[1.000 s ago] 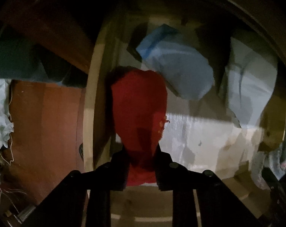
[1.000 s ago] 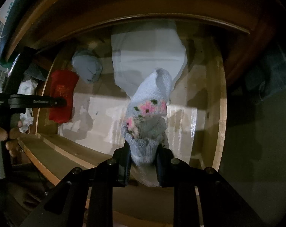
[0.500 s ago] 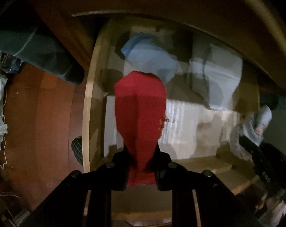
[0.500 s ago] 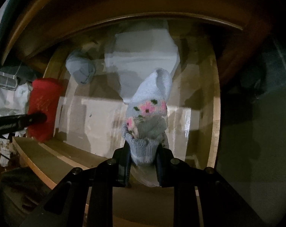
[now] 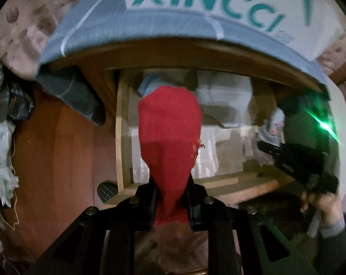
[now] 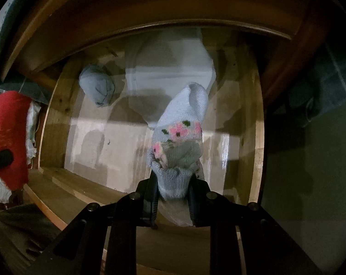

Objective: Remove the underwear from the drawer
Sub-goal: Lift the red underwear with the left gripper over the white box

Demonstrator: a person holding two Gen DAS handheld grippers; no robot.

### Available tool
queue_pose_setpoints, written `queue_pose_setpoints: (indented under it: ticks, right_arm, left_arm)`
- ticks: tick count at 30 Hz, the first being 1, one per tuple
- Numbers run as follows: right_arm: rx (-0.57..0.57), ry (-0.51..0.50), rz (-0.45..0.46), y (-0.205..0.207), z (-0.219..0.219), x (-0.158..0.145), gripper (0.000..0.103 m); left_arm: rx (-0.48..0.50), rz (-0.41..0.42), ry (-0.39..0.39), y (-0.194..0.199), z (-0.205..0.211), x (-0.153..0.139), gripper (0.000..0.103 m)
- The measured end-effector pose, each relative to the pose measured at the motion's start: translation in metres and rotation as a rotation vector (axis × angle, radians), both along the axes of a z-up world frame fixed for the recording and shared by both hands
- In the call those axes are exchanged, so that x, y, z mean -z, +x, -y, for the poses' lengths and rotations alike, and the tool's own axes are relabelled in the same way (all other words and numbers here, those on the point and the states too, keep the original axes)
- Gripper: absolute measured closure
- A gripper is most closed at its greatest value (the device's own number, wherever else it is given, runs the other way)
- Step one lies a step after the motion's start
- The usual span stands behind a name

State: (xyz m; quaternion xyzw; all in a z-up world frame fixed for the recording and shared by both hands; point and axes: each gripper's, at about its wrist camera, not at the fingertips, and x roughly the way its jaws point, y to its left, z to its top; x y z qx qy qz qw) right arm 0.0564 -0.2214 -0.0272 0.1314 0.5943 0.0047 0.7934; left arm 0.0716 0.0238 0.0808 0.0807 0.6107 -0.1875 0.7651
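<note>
My left gripper is shut on a red knitted garment, which hangs above the left side of the open wooden drawer. From the right wrist view the same red garment shows at the far left, outside the drawer's edge. Over the drawer's middle, my right gripper is shut on a pale blue sock with pink flowers. On the drawer floor lie a white folded garment at the back and a rolled grey-blue bundle at the back left.
The dresser top carries a cloth with teal lettering overhanging the drawer. A reddish wooden floor and crumpled white bags lie to the left. A hand holds the right gripper's body at the right.
My left gripper has risen with the red garment, lifting it out of the drawer and leftward past the edge; the dresser top has come into view. The right gripper and its sock have stayed put.
</note>
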Motion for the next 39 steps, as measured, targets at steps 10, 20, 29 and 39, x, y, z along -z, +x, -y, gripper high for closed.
queue_pose_setpoints:
  ticks: [10, 20, 29, 39]
  right_arm:
    - [-0.002, -0.011, -0.005, 0.001, -0.002, 0.000, 0.083]
    - [0.000, -0.005, -0.001, 0.000, 0.000, 0.000, 0.083]
    - [-0.017, -0.006, -0.006, 0.002, -0.003, 0.001, 0.083]
    - [-0.019, 0.002, -0.007, 0.001, -0.003, 0.002, 0.082]
  left_arm:
    - [0.075, 0.153, -0.123, -0.027, -0.001, -0.103, 0.084]
    - [0.082, 0.234, -0.190, -0.023, 0.011, -0.172, 0.090]
    - [0.074, 0.400, -0.233, 0.000, 0.016, -0.256, 0.090]
    - [-0.019, 0.486, -0.096, 0.081, 0.033, -0.271, 0.090]
